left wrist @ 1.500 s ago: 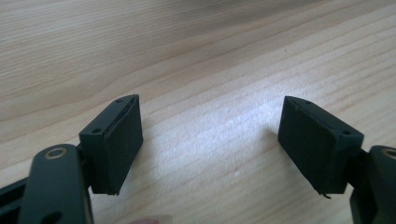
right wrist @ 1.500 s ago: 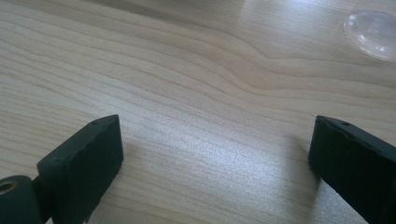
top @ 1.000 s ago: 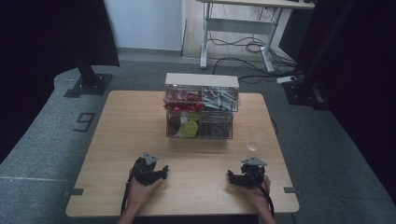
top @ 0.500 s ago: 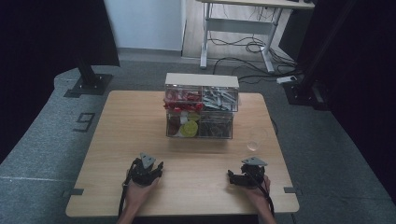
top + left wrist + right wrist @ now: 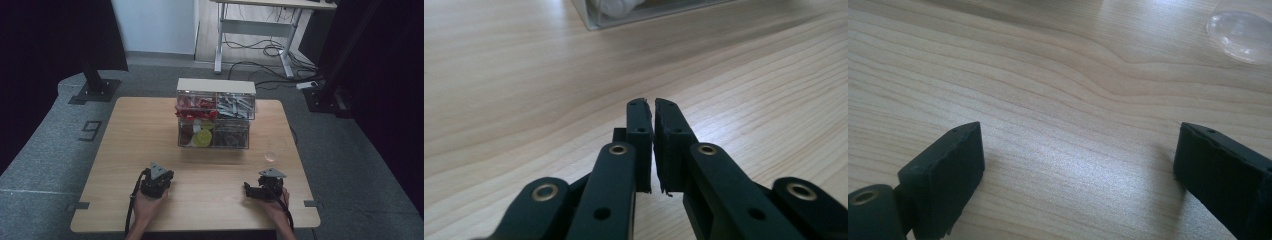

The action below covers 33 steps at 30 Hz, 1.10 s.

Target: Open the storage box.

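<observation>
Black jaws of the left gripper (image 5: 653,107) stand nearly together, a thin slit between the pads, nothing caught in it; they have just been closing on empty air above the table (image 5: 514,75). In the high view the left gripper (image 5: 161,176) sits in the lower left of the frame, its grey plate on top, the hand (image 5: 142,207) behind it with the forearm coming up from the bottom edge.

The right gripper (image 5: 1078,150) has its jaws wide apart, one at the lower left and one at the lower right of its own view, bare wood between them, holding nothing. In the high view the right gripper (image 5: 252,189) lies in the lower right, turned toward the left of the frame, its hand (image 5: 277,207) behind it.

The clear glass (image 5: 272,152) stands on the table just above the right gripper in the high view, apart from it; it shows at the upper right corner of the right gripper view (image 5: 1240,35).

Counted: two grippers, two hands, one glass, one clear box of drawers (image 5: 215,120) at the middle of the table, with four compartments showing, two over two. Its corner shows at the top of the left gripper view (image 5: 634,12).
</observation>
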Each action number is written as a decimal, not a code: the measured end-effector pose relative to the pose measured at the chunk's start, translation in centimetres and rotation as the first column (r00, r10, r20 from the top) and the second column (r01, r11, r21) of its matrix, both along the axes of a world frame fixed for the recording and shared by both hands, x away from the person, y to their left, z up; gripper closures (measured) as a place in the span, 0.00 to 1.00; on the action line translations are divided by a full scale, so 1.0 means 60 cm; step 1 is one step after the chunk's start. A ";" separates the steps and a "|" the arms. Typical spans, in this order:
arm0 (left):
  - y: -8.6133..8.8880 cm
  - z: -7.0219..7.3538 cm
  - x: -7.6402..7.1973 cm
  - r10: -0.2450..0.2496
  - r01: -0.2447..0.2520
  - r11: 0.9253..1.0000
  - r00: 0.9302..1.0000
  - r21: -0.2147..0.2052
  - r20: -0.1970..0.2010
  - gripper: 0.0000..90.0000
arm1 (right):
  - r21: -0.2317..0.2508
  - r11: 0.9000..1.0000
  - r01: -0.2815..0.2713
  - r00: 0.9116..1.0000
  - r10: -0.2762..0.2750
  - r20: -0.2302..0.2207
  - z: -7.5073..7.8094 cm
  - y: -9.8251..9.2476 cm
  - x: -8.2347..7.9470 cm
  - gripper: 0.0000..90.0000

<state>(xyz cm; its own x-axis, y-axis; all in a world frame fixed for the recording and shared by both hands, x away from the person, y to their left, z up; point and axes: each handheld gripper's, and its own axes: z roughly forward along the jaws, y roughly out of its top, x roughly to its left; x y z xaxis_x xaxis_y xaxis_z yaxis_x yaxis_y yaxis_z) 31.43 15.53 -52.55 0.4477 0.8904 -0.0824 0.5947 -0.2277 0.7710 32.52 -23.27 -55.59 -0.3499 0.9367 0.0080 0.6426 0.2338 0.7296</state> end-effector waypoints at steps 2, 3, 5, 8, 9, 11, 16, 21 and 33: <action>-0.002 0.005 0.002 -0.002 0.002 1.000 1.000 -0.001 0.000 0.97 | 0.002 1.000 -0.004 1.000 0.004 0.002 0.000 -0.002 0.000 0.09; -0.003 0.008 0.003 -0.001 0.001 1.000 1.000 -0.004 0.004 0.97 | 0.002 1.000 -0.004 1.000 0.004 0.003 0.000 -0.003 -0.001 0.09; -0.004 0.013 0.005 -0.001 0.001 1.000 1.000 -0.010 0.010 0.98 | 0.003 1.000 -0.004 1.000 0.004 0.004 0.000 -0.004 -0.001 0.10; -0.006 0.019 0.008 -0.006 0.006 0.999 1.000 -0.032 0.017 0.99 | 0.003 1.000 -0.003 1.000 0.003 0.004 0.000 -0.004 -0.002 0.10; -0.007 0.021 0.009 -0.007 0.008 0.999 1.000 -0.033 0.019 1.00 | 0.004 1.000 -0.003 1.000 0.003 0.004 0.000 -0.004 -0.002 0.10; -0.010 0.026 0.014 -0.009 0.010 1.000 1.000 -0.029 0.024 1.00 | 0.004 1.000 -0.003 1.000 0.002 0.004 0.000 -0.004 -0.002 0.10; -0.016 0.033 0.026 -0.020 0.021 0.998 1.000 -0.052 0.019 1.00 | 0.003 1.000 -0.001 1.000 0.001 0.005 0.000 -0.004 -0.002 0.10; -0.026 0.038 0.038 -0.037 0.038 0.997 0.999 -0.066 0.008 1.00 | 0.004 1.000 0.000 1.000 0.000 0.005 0.000 -0.004 -0.002 0.10; -0.040 0.048 0.064 -0.045 0.045 0.996 0.999 -0.075 0.002 0.99 | 0.004 1.000 -0.001 1.000 0.000 0.005 0.000 -0.004 -0.001 0.10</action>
<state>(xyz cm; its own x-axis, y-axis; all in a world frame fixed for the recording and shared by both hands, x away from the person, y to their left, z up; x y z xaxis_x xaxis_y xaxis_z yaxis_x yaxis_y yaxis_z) 35.25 13.14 -49.68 0.4871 0.8608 -0.1476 0.5848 -0.1959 0.7872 32.44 -23.53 -55.57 -0.3505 0.9365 0.0099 0.6386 0.2312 0.7340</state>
